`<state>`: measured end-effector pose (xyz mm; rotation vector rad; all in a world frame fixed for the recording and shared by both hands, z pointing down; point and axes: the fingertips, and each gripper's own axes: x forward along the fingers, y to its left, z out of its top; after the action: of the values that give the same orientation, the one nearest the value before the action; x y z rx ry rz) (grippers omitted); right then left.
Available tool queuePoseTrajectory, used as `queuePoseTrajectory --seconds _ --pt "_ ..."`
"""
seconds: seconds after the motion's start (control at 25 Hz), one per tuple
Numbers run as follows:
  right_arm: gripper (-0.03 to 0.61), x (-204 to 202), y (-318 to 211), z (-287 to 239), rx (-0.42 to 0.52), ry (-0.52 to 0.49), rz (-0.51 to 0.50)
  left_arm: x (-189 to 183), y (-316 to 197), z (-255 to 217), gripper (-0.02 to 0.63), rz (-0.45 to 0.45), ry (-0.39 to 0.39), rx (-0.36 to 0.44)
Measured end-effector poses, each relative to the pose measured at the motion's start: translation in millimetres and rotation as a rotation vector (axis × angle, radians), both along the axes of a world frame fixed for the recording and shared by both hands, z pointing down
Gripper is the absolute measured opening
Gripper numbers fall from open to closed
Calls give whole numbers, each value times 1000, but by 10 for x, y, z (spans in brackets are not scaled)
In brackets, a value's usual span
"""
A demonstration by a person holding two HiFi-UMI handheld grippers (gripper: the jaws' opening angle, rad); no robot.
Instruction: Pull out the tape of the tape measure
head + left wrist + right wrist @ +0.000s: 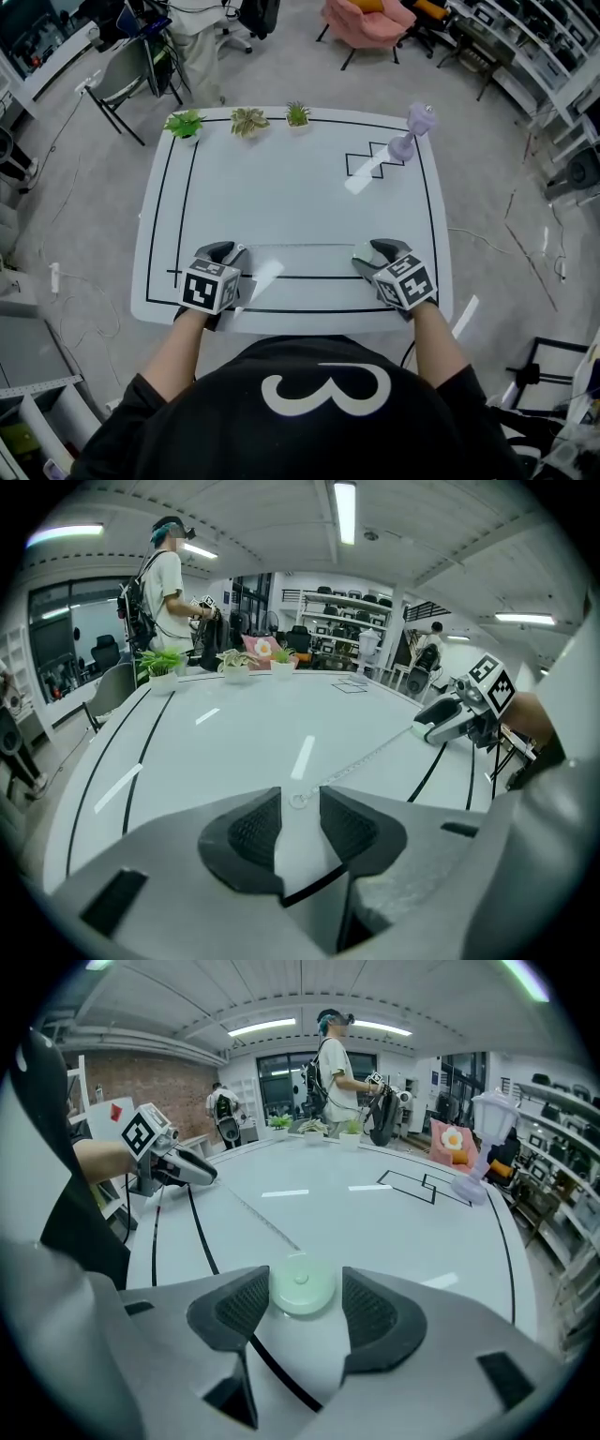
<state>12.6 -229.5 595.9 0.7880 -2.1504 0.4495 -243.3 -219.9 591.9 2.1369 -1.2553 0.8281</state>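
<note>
**One tape drawn across the table, two grippers at its ends**

I count two grippers low on the white table (281, 187), one at each end of a single tape measure. My right gripper (306, 1279) has the round, pale green case (301, 1290) between its jaws. One pad touches the case and a thin sliver of table shows beside the other, so I read these jaws as apart around it rather than clamped.

The tape (300, 246) is out of the case. It lies flat in one straight run across the near part of the table, just beyond a black line, and reaches my left gripper (300, 797). There the small metal ring (298, 800) on the tape's end rests on the table in the gap at the jaw tips. The left jaws are apart and neither pad presses on the ring.

Each gripper carries one marker cube (208, 284), so two in all.

Along the far edge stand three small potted plants (185, 123) (249, 121) (298, 113), well apart from the tape. At the far right corner is one purple lamp (412, 131), beside one stepped black outline (375, 159).

One person (169, 574) stands beyond the far edge, near the plants
</note>
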Motion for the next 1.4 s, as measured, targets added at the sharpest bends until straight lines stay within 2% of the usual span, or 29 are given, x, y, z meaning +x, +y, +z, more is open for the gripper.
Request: queuePoseTrajectory --seconds 0.12,0.24,0.4,0.52,0.64,0.72,0.92,1.0,1.08,1.24,1.4 --pt "244 -26 -10 -54 12 -60 34 -8 7 -44 150 2 28 5" --pt "253 -20 -22 -212 44 -135 92 35 50 -162 200 -2 94 4" --pt "253 -50 66 -603 65 -311 132 243 127 -517 212 28 190 52" --pt "251 -121 218 -967 91 -454 119 497 204 -833 212 68 268 104" --pt "249 -191 437 -1324 138 -544 53 809 338 -1169 210 112 356 147" --pt "245 -213 581 -1563 167 -587 9 1022 454 -1429 199 147 419 179" --pt "146 -94 895 -2040 227 -658 -45 1493 767 -1943 164 217 530 230" --pt "96 -31 984 -2130 249 -656 -50 1624 864 -2041 105 238 538 233" --pt "15 13 1051 -2168 243 -664 -43 1727 938 -2127 12 257 548 244" --pt "3 -6 1158 -2227 207 -714 -59 1875 1045 -2249 7 279 568 271" --pt "3 -3 1204 -2340 238 -738 -70 2007 1110 -2324 6 312 557 290"
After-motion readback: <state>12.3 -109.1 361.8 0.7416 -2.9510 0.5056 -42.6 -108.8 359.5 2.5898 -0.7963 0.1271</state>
